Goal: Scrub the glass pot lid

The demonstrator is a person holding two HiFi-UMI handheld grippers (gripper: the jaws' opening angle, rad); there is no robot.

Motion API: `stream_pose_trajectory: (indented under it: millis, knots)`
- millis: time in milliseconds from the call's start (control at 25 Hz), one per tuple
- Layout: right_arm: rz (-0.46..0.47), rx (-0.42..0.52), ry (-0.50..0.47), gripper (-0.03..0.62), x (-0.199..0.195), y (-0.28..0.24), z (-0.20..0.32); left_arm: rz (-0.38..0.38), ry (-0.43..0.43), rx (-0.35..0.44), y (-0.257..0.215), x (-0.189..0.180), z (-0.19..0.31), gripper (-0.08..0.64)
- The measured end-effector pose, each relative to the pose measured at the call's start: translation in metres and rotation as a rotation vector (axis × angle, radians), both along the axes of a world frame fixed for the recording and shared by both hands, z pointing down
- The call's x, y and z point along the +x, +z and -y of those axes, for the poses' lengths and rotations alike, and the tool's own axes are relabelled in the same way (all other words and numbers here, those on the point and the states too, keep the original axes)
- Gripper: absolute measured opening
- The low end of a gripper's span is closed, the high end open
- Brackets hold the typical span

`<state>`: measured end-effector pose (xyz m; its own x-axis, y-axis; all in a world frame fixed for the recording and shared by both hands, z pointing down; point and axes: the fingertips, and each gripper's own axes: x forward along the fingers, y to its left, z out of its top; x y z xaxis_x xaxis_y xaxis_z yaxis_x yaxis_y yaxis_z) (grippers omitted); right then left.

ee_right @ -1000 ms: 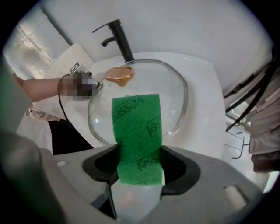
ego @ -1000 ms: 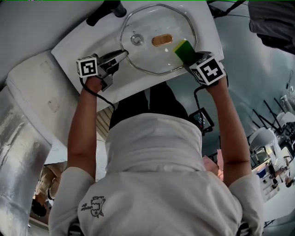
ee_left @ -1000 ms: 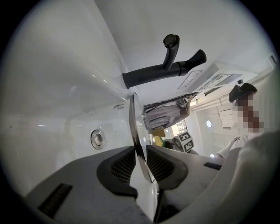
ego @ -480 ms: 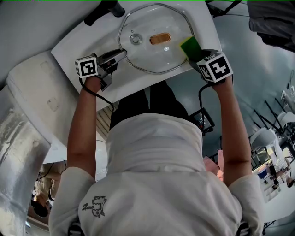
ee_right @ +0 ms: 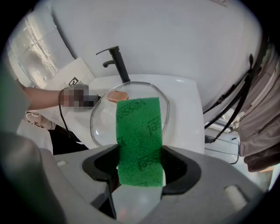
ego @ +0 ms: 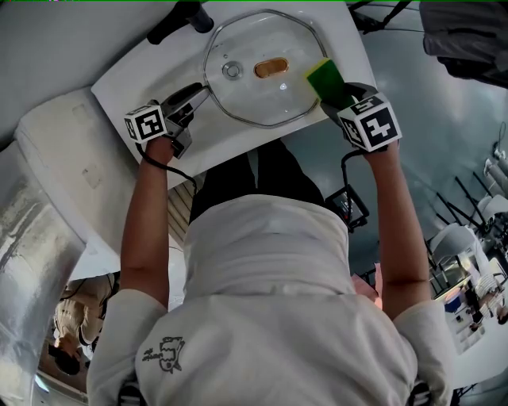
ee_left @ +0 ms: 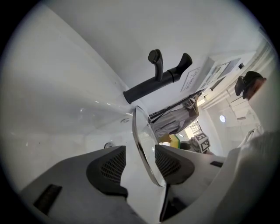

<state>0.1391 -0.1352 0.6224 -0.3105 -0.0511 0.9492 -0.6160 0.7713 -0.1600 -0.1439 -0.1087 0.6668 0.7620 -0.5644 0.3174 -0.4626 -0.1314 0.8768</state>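
The glass pot lid [ego: 262,87] with its steel rim lies in the white basin [ego: 159,75]. My left gripper [ego: 200,93] is at the lid's left edge. In the left gripper view its jaws have just been opening: the left gripper [ee_left: 139,158] stands open with the lid's rim [ee_left: 141,135] between the pads, not pinched. My right gripper [ego: 340,97] is shut on a green scouring sponge [ego: 325,78] at the lid's right edge. In the right gripper view the sponge [ee_right: 139,140] sticks out of the right gripper [ee_right: 139,169] above the lid [ee_right: 103,120].
A black faucet [ego: 182,16] stands at the basin's far side, also seen as the faucet [ee_left: 157,81] and the faucet [ee_right: 117,61]. An amber oval piece [ego: 271,68] and a small metal round [ego: 232,70] show at the lid's middle. A foil-covered surface [ego: 32,238] lies left.
The right gripper has carried the sponge from the lid's right part out to its right edge and slightly up. The left gripper has shifted a little left and its jaws stand wider.
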Motion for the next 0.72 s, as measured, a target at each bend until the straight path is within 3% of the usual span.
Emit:
stream_pose_trajectory:
  millis: [280,720]
  knots:
    - [0.092,0.104,-0.029,0.296,-0.017,-0.033,0.001,0.13,-0.052,0.057,-0.033,-0.015,-0.008,0.206]
    - [0.335,0.315,-0.116,0.296,-0.059,-0.117,0.007,0.272,-0.105,0.382,-0.183,0.004,-0.001,0.206]
